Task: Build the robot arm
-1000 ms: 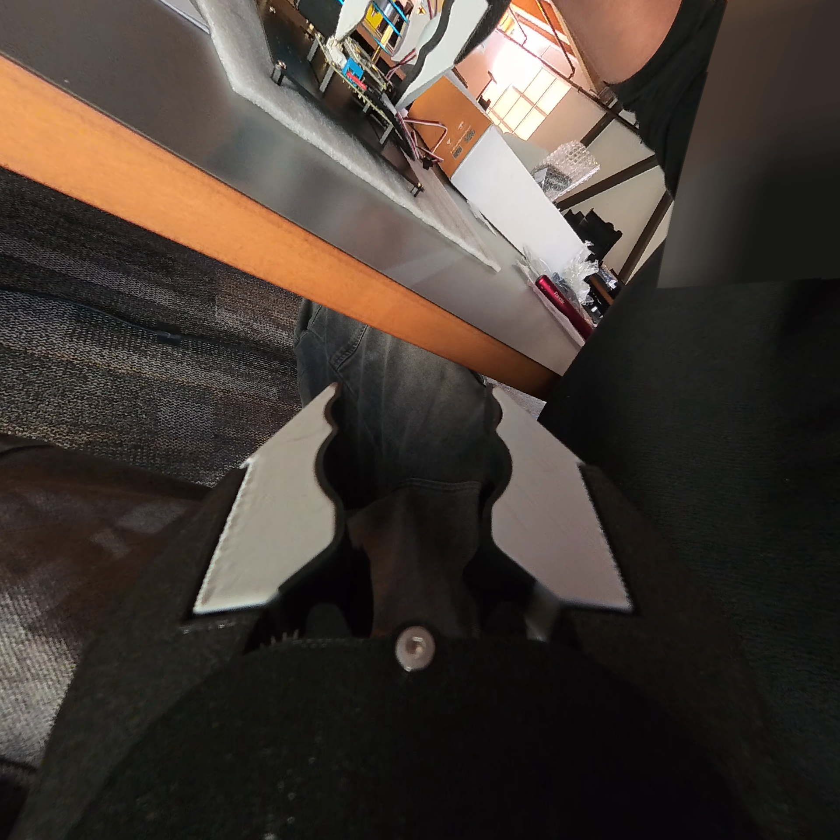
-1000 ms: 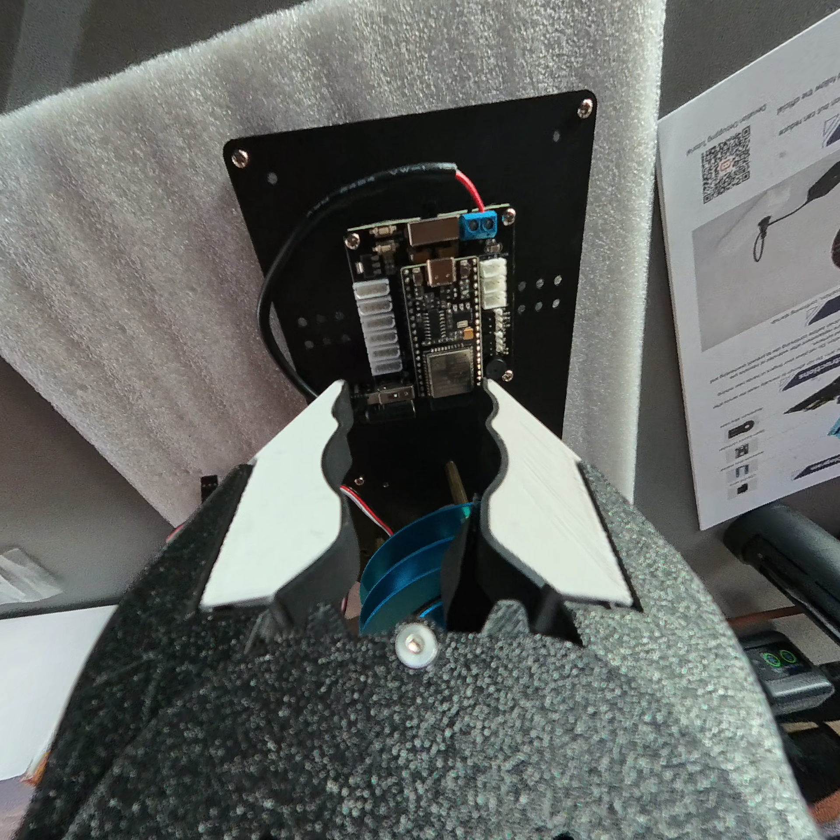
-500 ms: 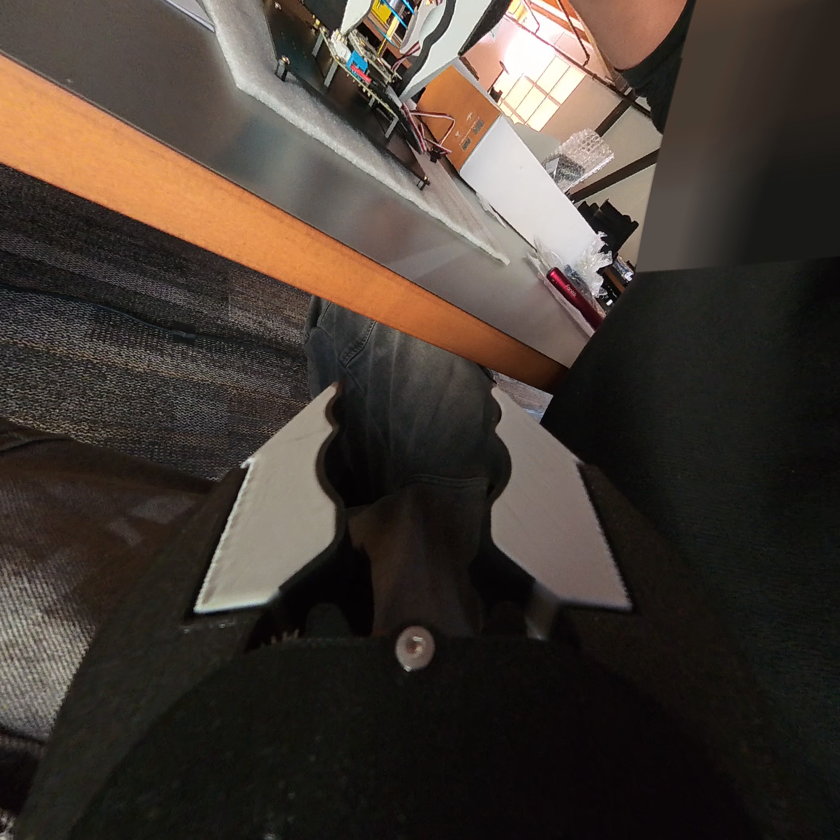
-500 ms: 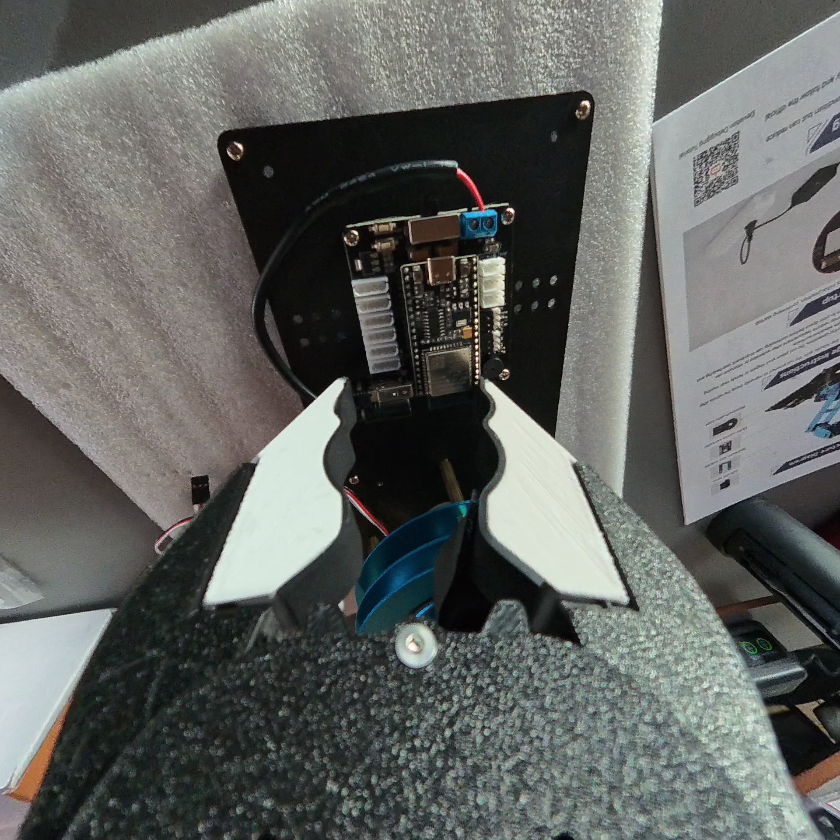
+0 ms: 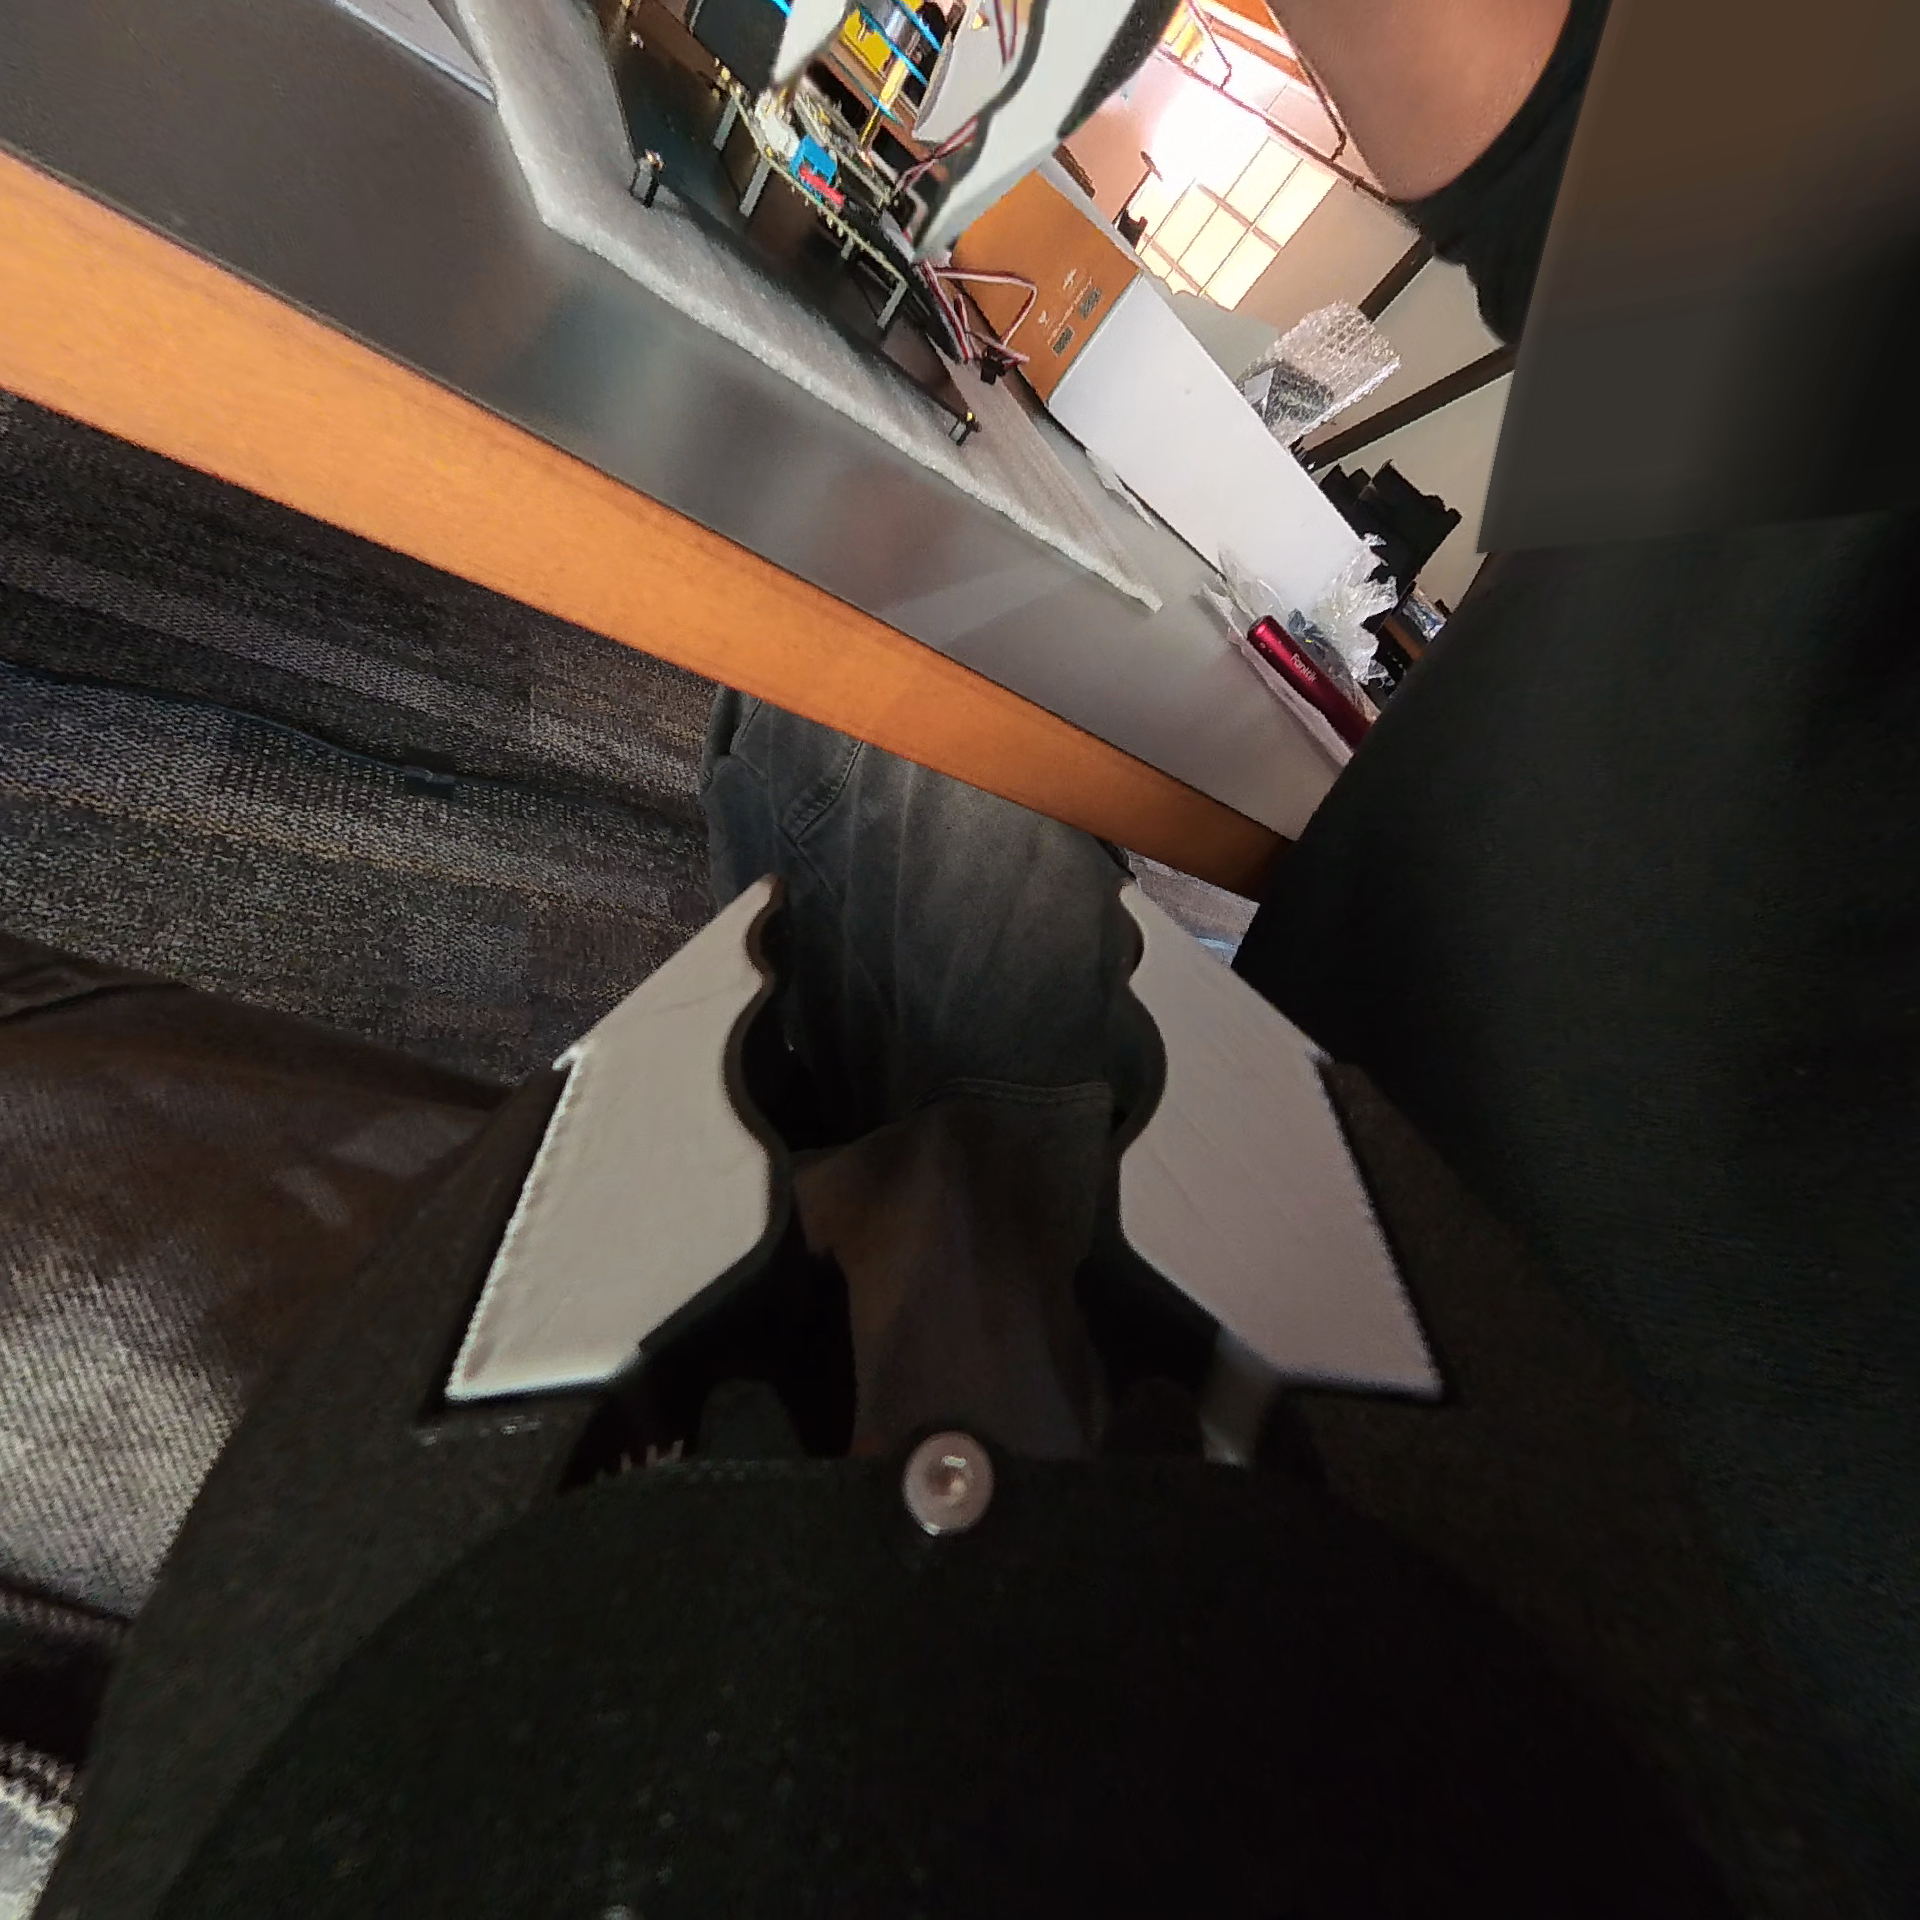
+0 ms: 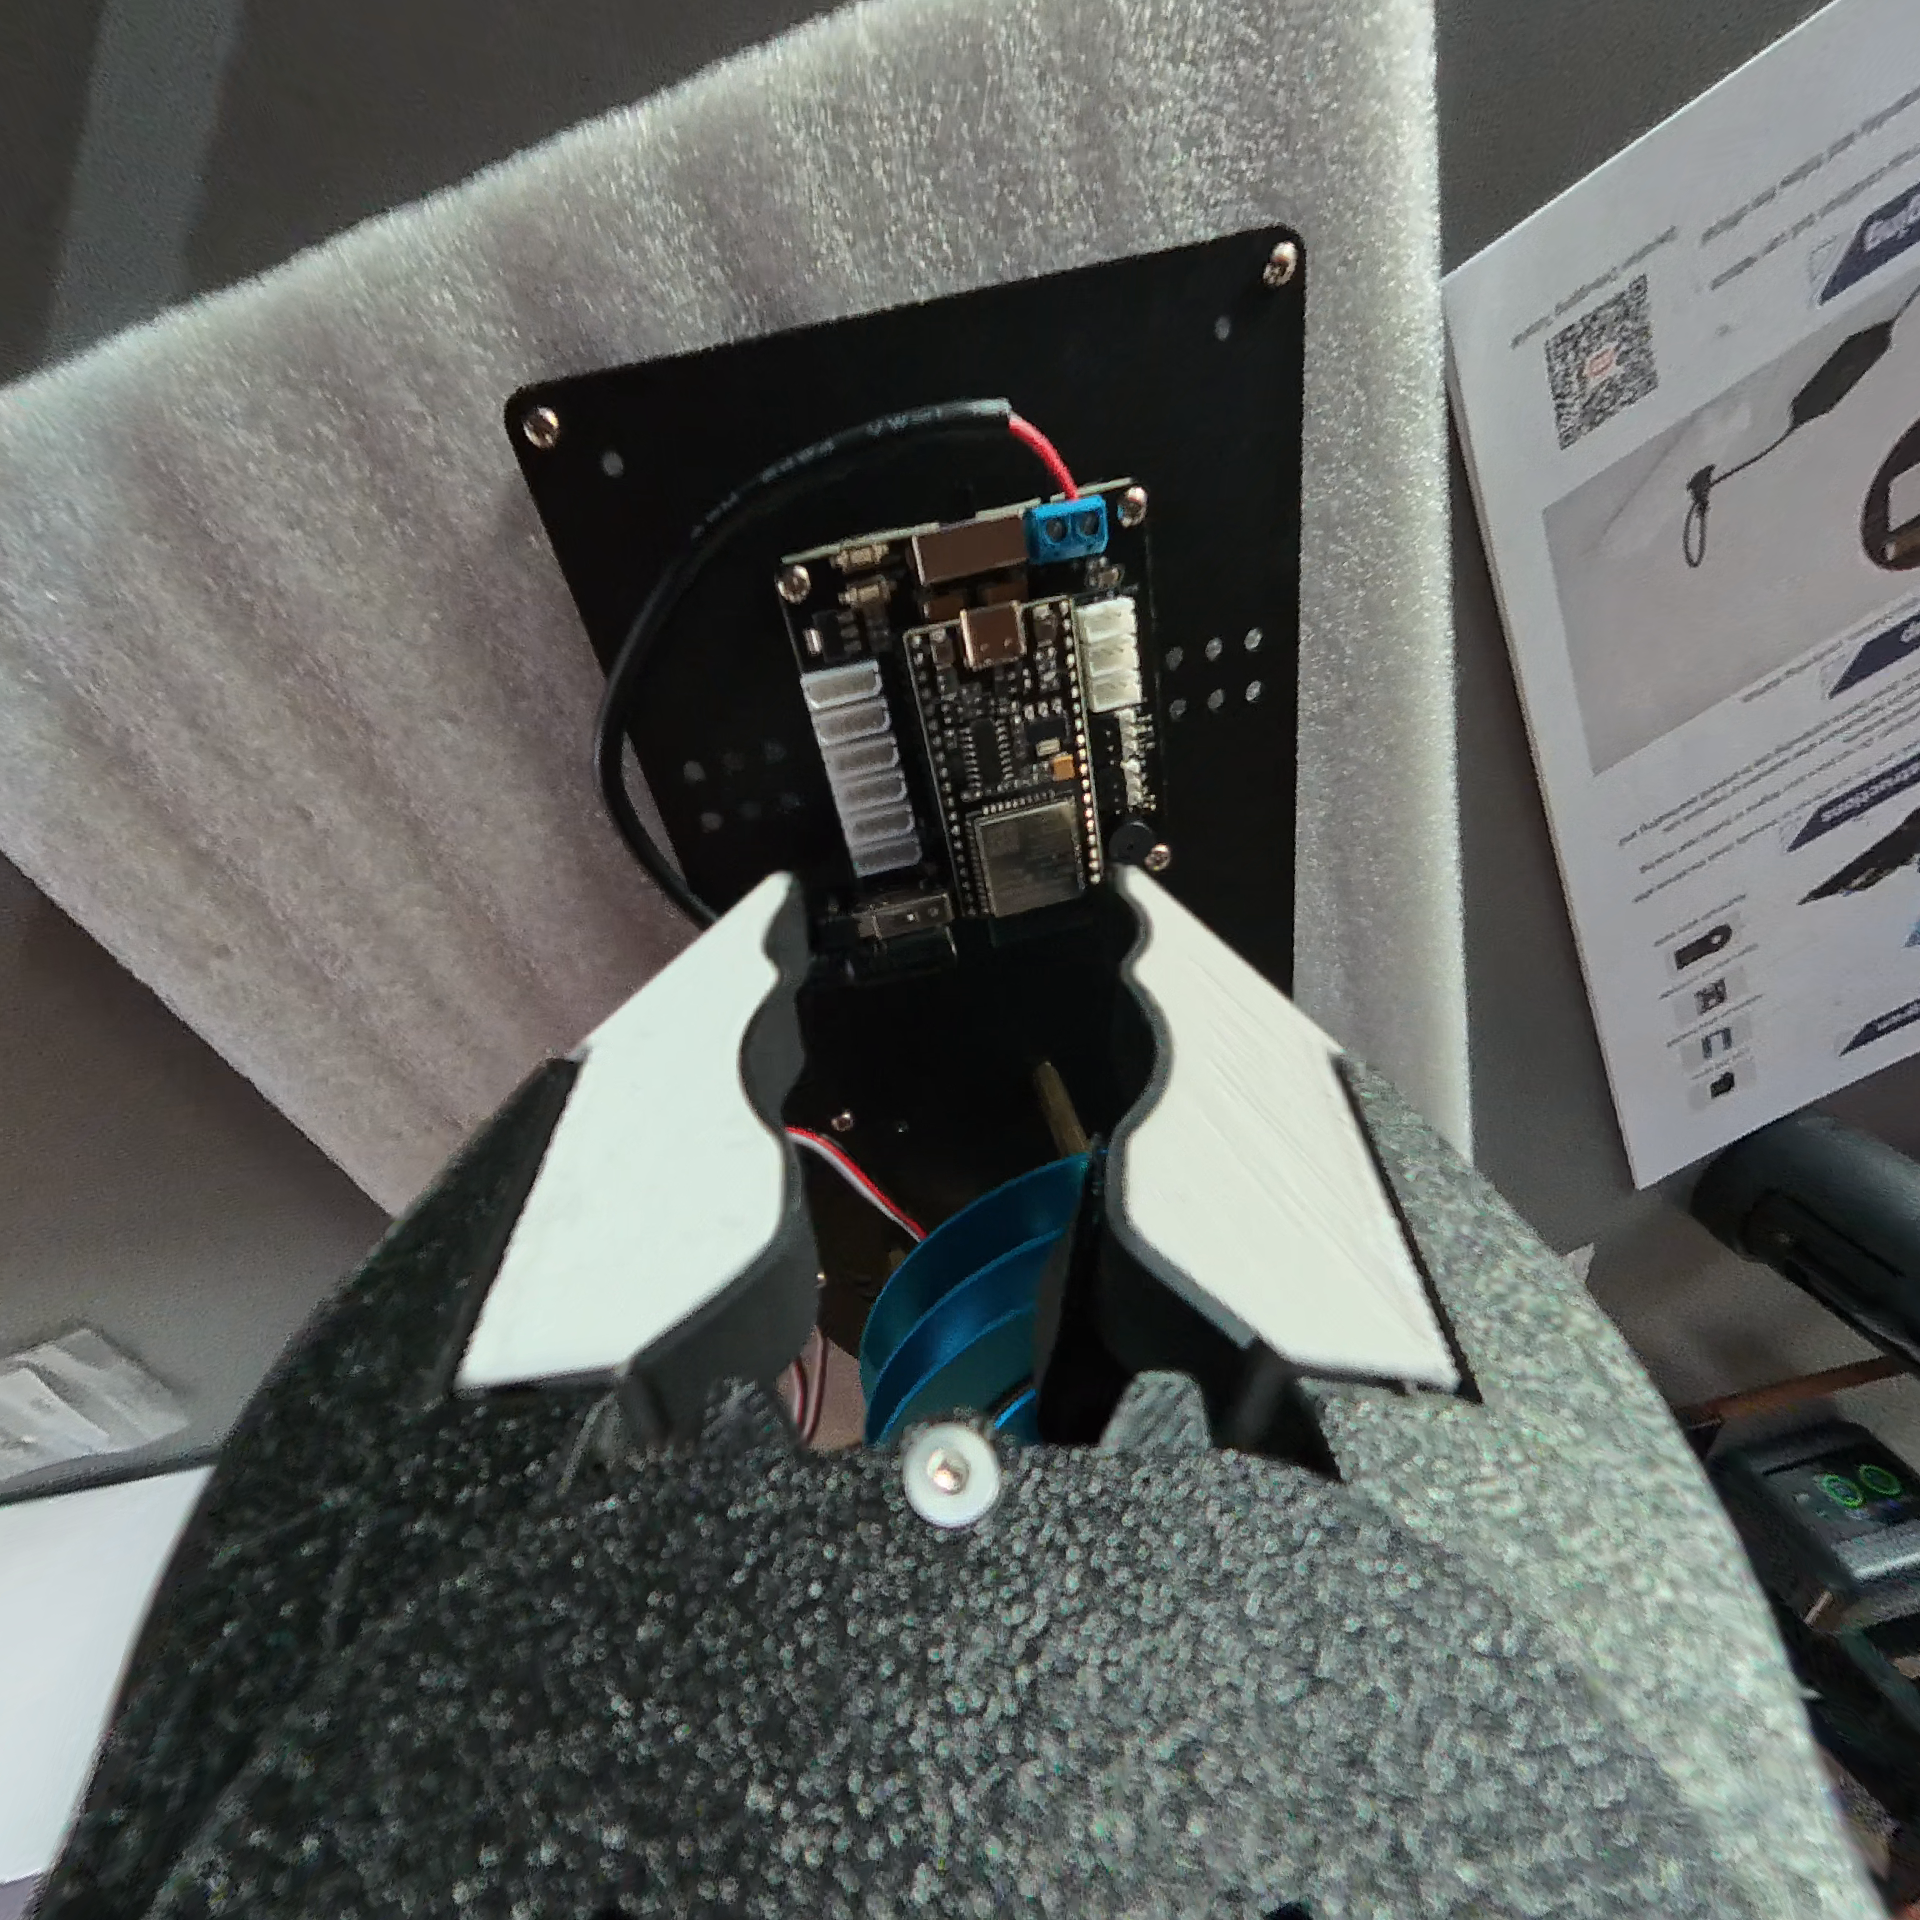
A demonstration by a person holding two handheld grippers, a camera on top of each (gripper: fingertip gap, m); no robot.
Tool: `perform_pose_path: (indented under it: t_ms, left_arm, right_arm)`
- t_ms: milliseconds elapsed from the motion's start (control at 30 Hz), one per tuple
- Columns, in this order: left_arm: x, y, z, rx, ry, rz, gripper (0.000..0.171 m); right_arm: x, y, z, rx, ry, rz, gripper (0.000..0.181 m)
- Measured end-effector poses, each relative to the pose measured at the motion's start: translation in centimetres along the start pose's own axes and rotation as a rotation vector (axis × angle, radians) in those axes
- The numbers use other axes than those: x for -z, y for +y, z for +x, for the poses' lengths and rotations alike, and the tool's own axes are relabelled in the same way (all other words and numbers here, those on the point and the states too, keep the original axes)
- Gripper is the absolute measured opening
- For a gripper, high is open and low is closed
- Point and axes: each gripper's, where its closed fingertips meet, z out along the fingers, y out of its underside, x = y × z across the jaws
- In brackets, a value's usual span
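My right gripper (image 6: 956,904) is open and empty, hovering over a black mounting plate (image 6: 727,499) that lies on a grey foam sheet (image 6: 312,582). A circuit board (image 6: 987,707) with a blue terminal block (image 6: 1068,532) and a black and red cable (image 6: 665,623) sits on the plate just beyond the fingertips. A blue ribbed metal part (image 6: 956,1288) shows low between the fingers, apart from them. My left gripper (image 5: 945,894) is open and empty, held below the table edge (image 5: 416,457) over a person's grey-trousered leg (image 5: 914,935). The right gripper (image 5: 997,114) shows at the top of the left wrist view.
A printed instruction sheet (image 6: 1714,623) lies right of the foam. A dark handheld device (image 6: 1849,1496) sits at lower right. In the left wrist view a red cylinder (image 5: 1309,675) and plastic wrapping lie on the table's far end, with carpet (image 5: 260,727) below and a dark-clothed body (image 5: 1610,935) at right. Some 30 centimetres of space lies between my two pairs of fingers. From my right tips it is roughly 6 centimetres to the black mounting plate (image 6: 727,499); from my left, 25 centimetres.
The right gripper has shifted slightly, so the plate and paper sit a little differently in view. The left gripper has tilted slightly. Both stay open.
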Motion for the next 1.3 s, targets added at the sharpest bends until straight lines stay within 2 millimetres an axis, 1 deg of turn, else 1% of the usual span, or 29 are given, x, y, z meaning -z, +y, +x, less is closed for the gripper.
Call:
perform_pose_path:
  t_ms: [33,100,167,200,267,300,367,433,500,533,600,667,733,767,833,867,900,967,1000,1033,1067,1100,1167,1200,1233,1300]
  left_arm:
    - [0.0,-0.2,0.1,-0.002,0.003,0.007,0.059]
    - [0.1,-0.6,0.4,-0.005,0.017,0.024,0.059]
    - [0.3,-1.1,0.6,-0.009,0.028,0.046,0.059]
    - [0.3,-1.4,0.7,-0.008,0.032,0.059,0.059]
    - [0.5,-1.7,0.7,-0.004,0.037,0.078,0.059]
    - [0.5,-1.8,0.7,-0.004,0.032,0.083,0.059]
    - [0.4,-1.8,0.6,-0.014,0.013,0.089,0.059]
    - [0.4,-1.9,0.8,-0.028,0.005,0.097,0.058]
    - [0.4,-2.1,1.3,-0.027,0.024,0.11,0.059]
    - [0.4,-2.3,1.5,-0.019,0.036,0.117,0.059]
    - [0.4,-2.6,1.6,-0.014,0.049,0.133,0.056]
    - [0.1,-3.6,0.9,-0.047,0.003,0.137,0.055]
    - [-0.7,-5.7,0.5,-0.104,-0.044,0.111,0.055]
    - [-1.5,-6.9,0.4,-0.145,-0.056,0.072,0.056]
    - [-3.5,-9.9,1.1,-0.262,-0.019,0.005,0.057]
    - [-4.7,-11.7,1.3,-0.324,-0.007,-0.021,0.055]
    - [-6.2,-13.7,1.0,-0.387,-0.021,-0.054,0.049]
    - [-9.8,-17.7,-0.6,-0.509,-0.086,-0.106,0.024]
    - [-11.9,-19.3,-1.5,-0.554,-0.102,-0.138,0.021]
    - [-14.2,-20.2,-2.6,-0.589,-0.102,-0.194,0.017]
    - [-16.5,-20.5,-4.1,-0.621,-0.106,-0.273,0.003]
    - [-18.6,-20.3,-5.5,-0.657,-0.104,-0.362,0.0]
    - [-21.7,-19.2,-8.3,-0.734,-0.112,-0.53,0.0]
    - [-22.7,-18.6,-9.2,-0.771,-0.118,-0.589,0.0]
    - [-23.4,-17.8,-9.6,-0.796,-0.093,-0.646,0.0]
    - [-24.0,-16.0,-9.4,-0.807,-0.017,-0.729,0.0]
  right_arm:
    - [0.4,-0.2,0.0,-0.021,0.007,0.003,0.063]
    - [1.7,-0.7,0.3,-0.075,0.045,0.021,0.065]
    - [3.7,-1.1,0.6,-0.15,0.114,0.06,0.061]
    - [4.5,-0.8,0.9,-0.215,0.161,0.058,0.06]
    - [5.9,-0.1,1.0,-0.387,0.261,0.055,0.058]
    - [6.2,-0.3,0.3,-0.486,0.277,0.092,0.058]
    - [6.5,-1.3,-0.9,-0.735,0.331,0.22,0.044]
    - [5.6,-1.5,-2.1,-1.002,0.376,0.324,0.034]
    - [3.6,-1.3,-2.8,-1.171,0.441,0.38,0.029]
    - [2.5,-1.3,-2.9,-1.228,0.46,0.408,0.028]
    - [0.9,0.2,-2.8,-1.314,0.548,0.388,0.021]
    - [0.3,1.2,-2.7,-1.37,0.612,0.405,0.013]
    - [0.5,1.0,-2.3,-1.426,0.624,0.497,0.011]
    - [0.4,1.0,-2.2,-1.443,0.625,0.515,0.009]
    - [0.1,0.9,-2.4,-1.429,0.633,0.508,0.007]
    - [0.1,1.1,-2.4,-1.411,0.665,0.5,0.0]
    - [0.3,0.9,-2.3,-1.39,0.682,0.516,0.0]
    - [0.4,0.9,-2.4,-1.391,0.68,0.526,0.001]
    - [0.5,0.8,-2.4,-1.394,0.664,0.537,0.004]
    - [0.8,0.5,-2.3,-1.39,0.654,0.571,0.005]
    - [1.0,0.4,-2.2,-1.394,0.646,0.598,0.006]
    - [0.9,0.5,-2.2,-1.402,0.638,0.605,0.005]
    - [1.0,0.6,-2.1,-1.405,0.642,0.628,0.003]
    - [1.0,0.6,-2.1,-1.405,0.636,0.637,0.003]
    - [1.0,0.6,-2.1,-1.409,0.629,0.648,0.003]
    - [1.0,0.6,-2.1,-1.407,0.624,0.664,0.003]
